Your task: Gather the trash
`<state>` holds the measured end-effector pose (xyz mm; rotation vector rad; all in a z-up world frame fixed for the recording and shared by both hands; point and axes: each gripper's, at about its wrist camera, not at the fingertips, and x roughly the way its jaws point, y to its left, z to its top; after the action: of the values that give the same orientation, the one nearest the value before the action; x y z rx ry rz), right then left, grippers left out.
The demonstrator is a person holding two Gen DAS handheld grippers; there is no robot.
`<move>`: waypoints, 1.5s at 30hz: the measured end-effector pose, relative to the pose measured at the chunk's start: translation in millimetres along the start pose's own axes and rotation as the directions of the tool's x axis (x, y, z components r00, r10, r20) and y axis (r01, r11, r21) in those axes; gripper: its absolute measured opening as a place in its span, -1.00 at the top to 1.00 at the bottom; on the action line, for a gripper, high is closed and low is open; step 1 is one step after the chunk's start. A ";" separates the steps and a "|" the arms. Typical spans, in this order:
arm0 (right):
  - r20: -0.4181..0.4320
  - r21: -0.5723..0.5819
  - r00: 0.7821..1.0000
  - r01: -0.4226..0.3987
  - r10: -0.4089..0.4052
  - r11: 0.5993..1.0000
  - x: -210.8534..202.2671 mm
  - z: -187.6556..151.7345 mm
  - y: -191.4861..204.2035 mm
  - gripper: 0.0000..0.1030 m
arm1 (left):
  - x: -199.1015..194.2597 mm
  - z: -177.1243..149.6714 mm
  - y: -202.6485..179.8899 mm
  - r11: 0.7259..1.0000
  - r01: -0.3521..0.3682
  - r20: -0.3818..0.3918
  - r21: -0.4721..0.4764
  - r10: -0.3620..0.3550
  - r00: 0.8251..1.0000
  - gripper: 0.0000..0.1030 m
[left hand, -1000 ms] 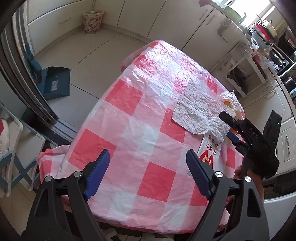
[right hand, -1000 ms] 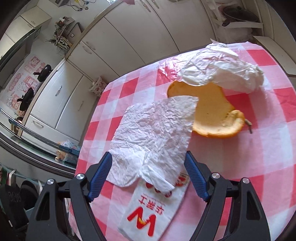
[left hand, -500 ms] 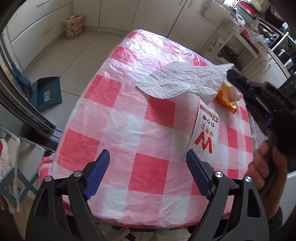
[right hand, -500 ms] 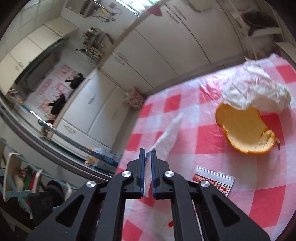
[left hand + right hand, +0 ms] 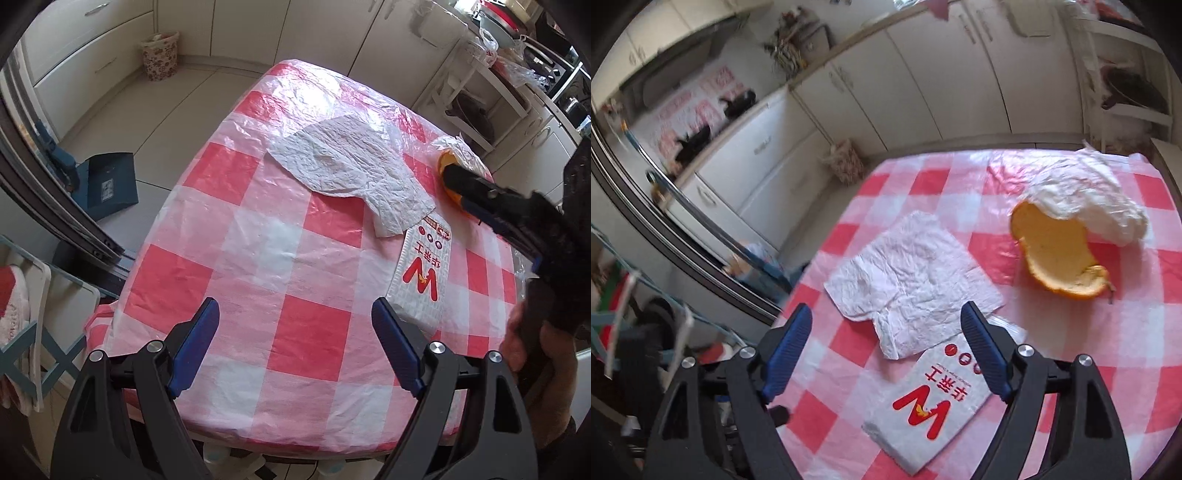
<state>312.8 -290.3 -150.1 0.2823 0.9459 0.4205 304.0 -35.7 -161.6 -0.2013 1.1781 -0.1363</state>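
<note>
From my left wrist camera, my left gripper (image 5: pixel 295 345) hangs over the near edge of the checked tablecloth (image 5: pixel 243 258) with its jaws spread wide and nothing between them. The crumpled paper napkin (image 5: pixel 343 170) lies flat further up the table, one corner lapping over the top end of the printed wrapper (image 5: pixel 423 273), which sits to the right. My right gripper (image 5: pixel 476 184) reaches in from the right edge, in front of the orange peel (image 5: pixel 445 158); from this side I cannot tell how its jaws stand. A floral bin (image 5: pixel 159 54) stands on the floor well apart from the table, by the cabinets.

From my right wrist camera, the right gripper (image 5: pixel 886 347) shows its jaws spread, hovering above the napkin (image 5: pixel 912 273) and gripping nothing. The napkin is white, wrinkled and thin; I expect it to be feather-light and limp, so I would pinch a raised crease or the loose near corner by the wrapper (image 5: pixel 934 402), since a flat sheet gives the pads little to catch. The wrapper looks like a flat, slick white sachet with a red W and red characters; I judge it slippery and best taken at an edge. The peel (image 5: pixel 1056 251) is a curled orange cup, stiffer, partly under another crumpled white tissue (image 5: pixel 1086 199); its rim should offer a firm bite
</note>
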 end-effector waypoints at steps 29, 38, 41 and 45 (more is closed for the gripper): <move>-0.027 -0.104 1.000 0.007 -0.010 0.995 44.3 11.8 22.7 0.94 | 2.7 15.4 15.3 0.997 0.072 -0.041 -0.021 -0.073 0.997 -0.57; -0.036 -0.245 0.993 0.101 -0.113 0.964 58.7 1.3 51.7 -0.86 | 1.1 8.8 20.2 0.997 0.068 -0.043 -0.030 -0.069 0.997 -0.57; -0.052 -0.269 0.976 0.189 -0.210 0.945 73.2 -1.9 43.3 -0.86 | -1.4 9.9 23.9 0.997 0.075 -0.039 -0.033 -0.076 0.996 -0.57; -0.087 -0.271 0.960 0.233 -0.265 0.934 90.8 -6.8 32.7 -0.89 | -4.2 12.6 29.6 0.995 0.087 -0.035 -0.044 -0.089 0.995 -0.57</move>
<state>346.5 -218.8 -205.9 -0.1036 1.0206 0.3240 314.1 -5.0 -159.9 -0.2895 1.2096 -0.1934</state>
